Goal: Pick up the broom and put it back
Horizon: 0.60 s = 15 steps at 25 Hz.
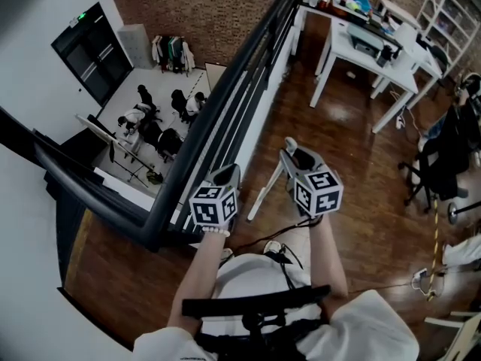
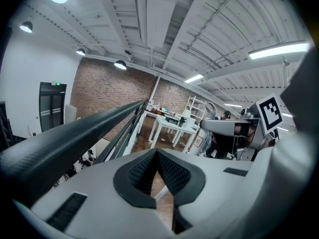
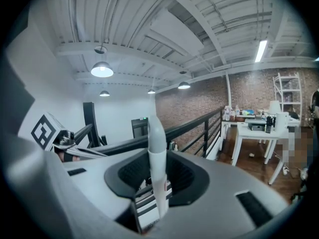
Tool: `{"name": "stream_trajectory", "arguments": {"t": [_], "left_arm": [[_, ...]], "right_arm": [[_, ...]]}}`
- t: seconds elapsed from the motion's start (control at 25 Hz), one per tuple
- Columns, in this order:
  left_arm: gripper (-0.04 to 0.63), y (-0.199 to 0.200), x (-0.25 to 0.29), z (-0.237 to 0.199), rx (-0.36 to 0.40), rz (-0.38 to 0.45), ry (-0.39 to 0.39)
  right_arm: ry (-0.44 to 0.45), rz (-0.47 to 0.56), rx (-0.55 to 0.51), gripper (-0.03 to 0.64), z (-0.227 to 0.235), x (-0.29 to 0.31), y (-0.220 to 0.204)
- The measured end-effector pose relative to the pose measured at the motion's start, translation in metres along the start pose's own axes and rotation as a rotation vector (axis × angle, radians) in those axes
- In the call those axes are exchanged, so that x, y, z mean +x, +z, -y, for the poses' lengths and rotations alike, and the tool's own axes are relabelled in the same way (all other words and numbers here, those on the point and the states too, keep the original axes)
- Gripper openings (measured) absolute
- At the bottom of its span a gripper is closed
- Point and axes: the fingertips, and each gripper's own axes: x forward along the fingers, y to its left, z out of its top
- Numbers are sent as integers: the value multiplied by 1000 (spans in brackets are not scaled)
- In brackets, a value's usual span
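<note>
Person stands on a wood floor (image 1: pixel 338 126) on the open side of a long black railing (image 1: pixel 225 104), both grippers held out in front. R gripper (image 1: pixel 293 150) is clenched on the broom handle (image 1: pixel 264 194). In the right gripper view the pale shaft stands upright between the dark pads, pressed from both sides. In the head view the handle slants down from the jaws toward the railing's foot, lower end close to the rail base. Bristle end can't be made out. L gripper (image 1: pixel 229 171) sits nearer the railing, just beside the rail, jaws closed tip to tip w/ nothing between them; only floor shows through the gap under the pads. The 2 grippers are near each other but apart. Other stuff: white table (image 1: pixel 376 59) w/ clutter on top stands further along the railing, a white shelf unit (image 1: pixel 451 6) beyond it, a dark office chair (image 1: pixel 443 156) well away from the rail. Across the railing a lower level w/ several people (image 1: pixel 150 119) shows far below.
</note>
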Motion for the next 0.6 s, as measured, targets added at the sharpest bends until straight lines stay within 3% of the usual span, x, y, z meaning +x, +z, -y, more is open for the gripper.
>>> {"name": "stream_trajectory", "arguments": {"t": [0.6], "left_arm": [[-12, -35, -16, -29, -67, -37, 81]], "right_arm": [[85, -104, -28, 127, 6, 61, -51]]}}
